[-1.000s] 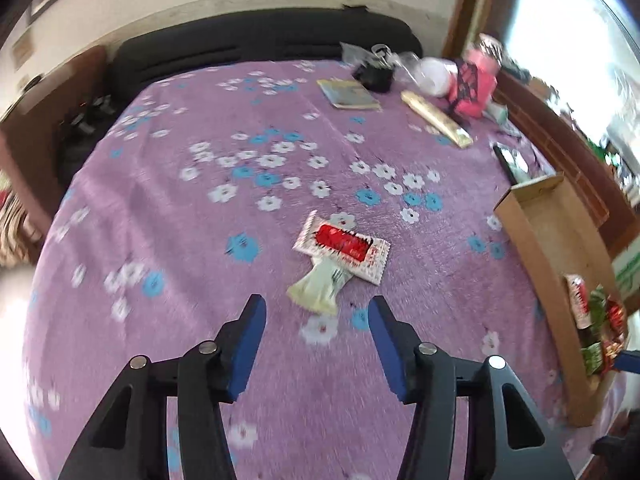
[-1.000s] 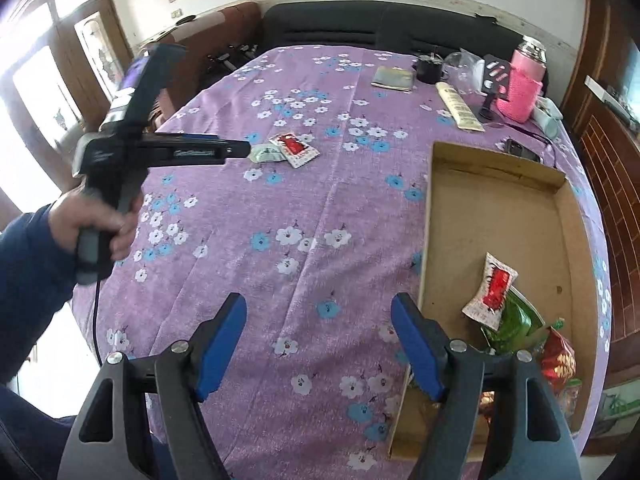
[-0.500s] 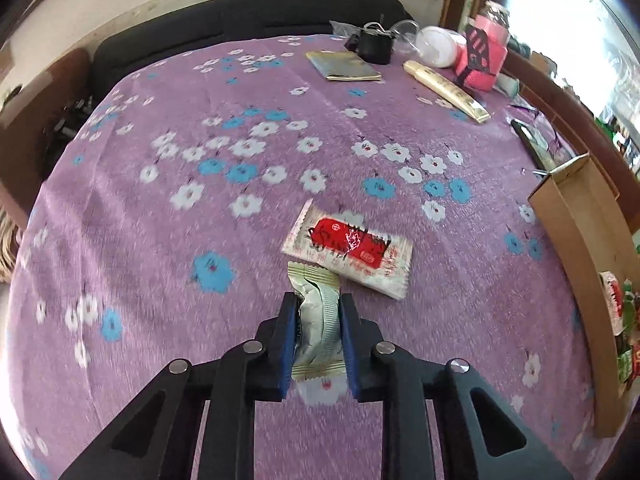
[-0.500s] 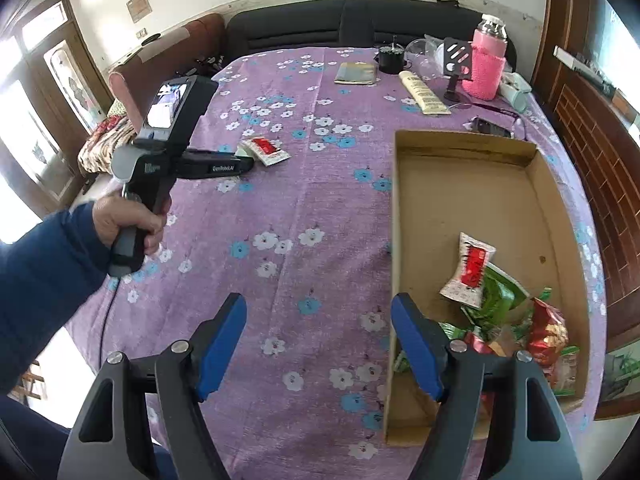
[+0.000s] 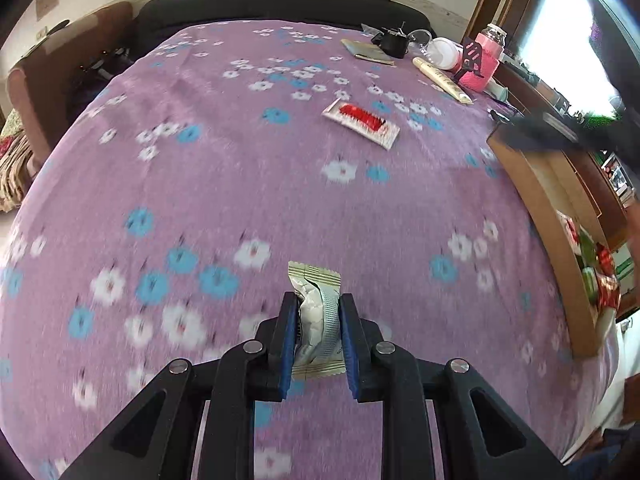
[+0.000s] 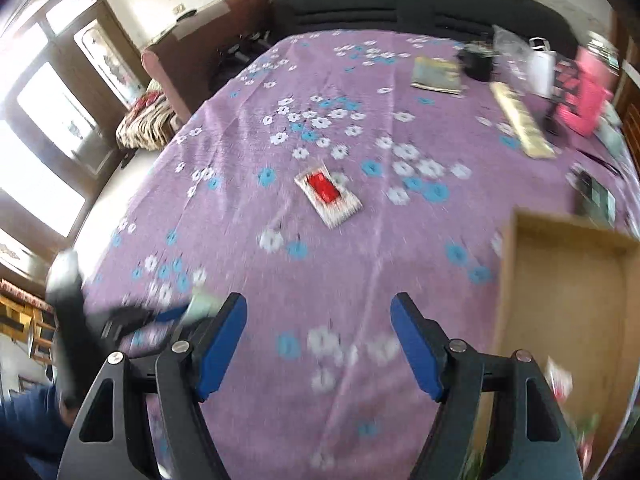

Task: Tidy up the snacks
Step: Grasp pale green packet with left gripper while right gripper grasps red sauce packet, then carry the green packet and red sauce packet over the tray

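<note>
My left gripper (image 5: 318,320) is shut on a pale green-white snack packet (image 5: 318,304) and holds it above the purple flowered tablecloth (image 5: 224,168). A white packet with a red label (image 5: 361,122) lies flat further back; it also shows in the right wrist view (image 6: 327,195). My right gripper (image 6: 319,340) is open and empty above the cloth, left of the cardboard tray (image 6: 568,304). The left gripper with its packet (image 6: 200,304) shows blurred at the lower left of the right wrist view. The tray (image 5: 536,216) holds several snacks (image 5: 596,272) at its near end.
At the table's far right stand a pink bottle (image 5: 486,64), a long cream box (image 5: 442,80), a booklet (image 5: 368,51), a black cup (image 5: 394,42) and a phone (image 6: 594,196). A dark sofa (image 5: 280,8) runs behind the table.
My left gripper closed on the pale packet and lifted it back away from the red-label packet. My right gripper swung left, away from the tray, toward the red-label packet.
</note>
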